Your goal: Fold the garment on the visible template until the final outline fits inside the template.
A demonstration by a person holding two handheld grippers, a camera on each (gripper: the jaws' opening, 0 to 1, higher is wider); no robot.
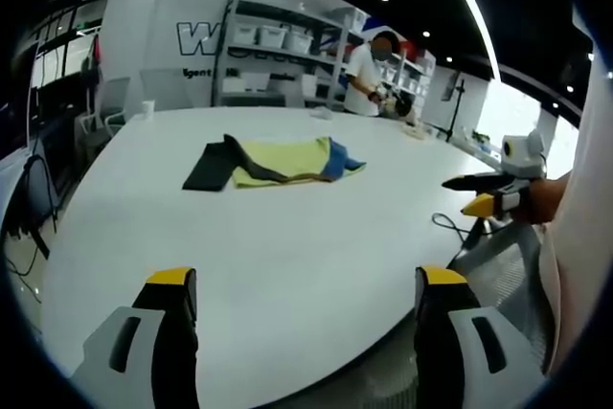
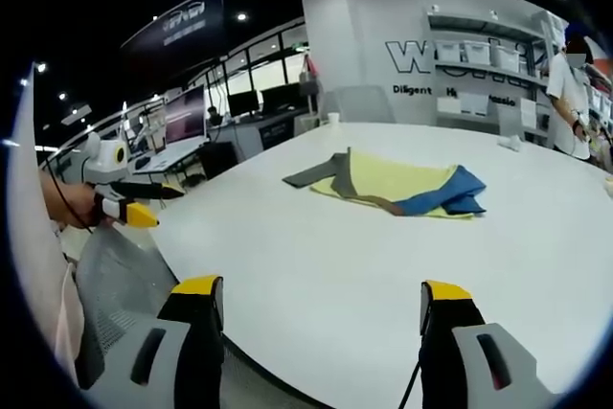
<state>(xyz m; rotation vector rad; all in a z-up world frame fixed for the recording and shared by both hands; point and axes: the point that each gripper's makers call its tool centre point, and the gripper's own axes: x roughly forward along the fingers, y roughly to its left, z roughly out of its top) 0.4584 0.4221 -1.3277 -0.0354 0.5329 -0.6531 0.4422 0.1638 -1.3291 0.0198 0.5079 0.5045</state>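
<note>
— Looking at the round white table (image 1: 287,265), has folding started?
— Not yet, I'd say. The yellow cloth garment with grey and blue parts (image 1: 283,162) lies rumpled mid-table, beyond both grippers. Left gripper (image 1: 306,308) and right gripper (image 2: 321,318) hover at the table's near edge, jaws spread, empty. Next: reach in, grasp an edge.

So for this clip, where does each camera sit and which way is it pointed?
Left gripper view: rides the left tongs, looking across the white table at the garment; the right tongs enter at the right, held in a hand.
Right gripper view: rides the right tongs, facing the garment from the other side; the left tongs enter at the left.
Both views share the table, the garment and a person by the shelves.
</note>
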